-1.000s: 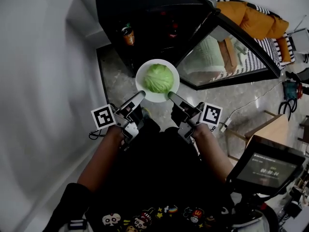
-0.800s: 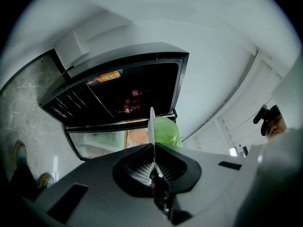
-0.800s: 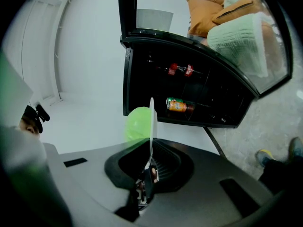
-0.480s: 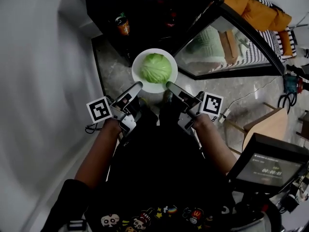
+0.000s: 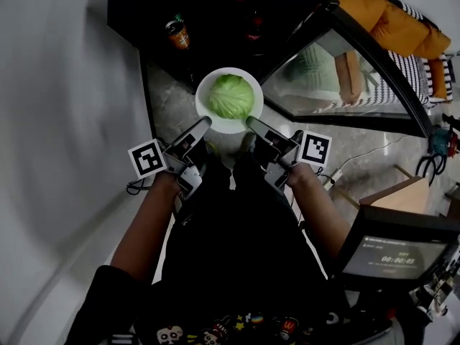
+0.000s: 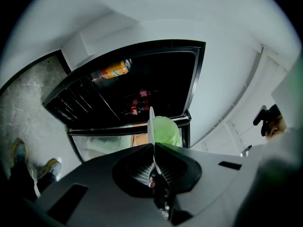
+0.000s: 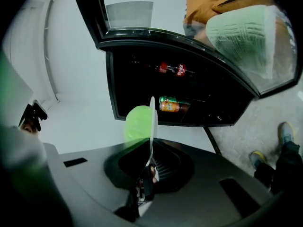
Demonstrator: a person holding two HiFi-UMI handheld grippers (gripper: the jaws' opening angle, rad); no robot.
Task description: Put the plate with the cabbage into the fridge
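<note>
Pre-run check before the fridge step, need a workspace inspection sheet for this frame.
Surface: no table in use; grey stone floor below the carried load.
Job's things: plate held level in the air in front of the open fridge, cabbage sitting on it; not inside yet.
Clutter: orange can and bottles on the fridge shelves.
Grippers: left gripper and right gripper each shut on the plate's rim, on opposite sides.
Cables: white cable across the floor to the right; dark cable beside the left gripper.
Surroundings: glass door swung open, orange jacket, wooden stool, screen.
</note>
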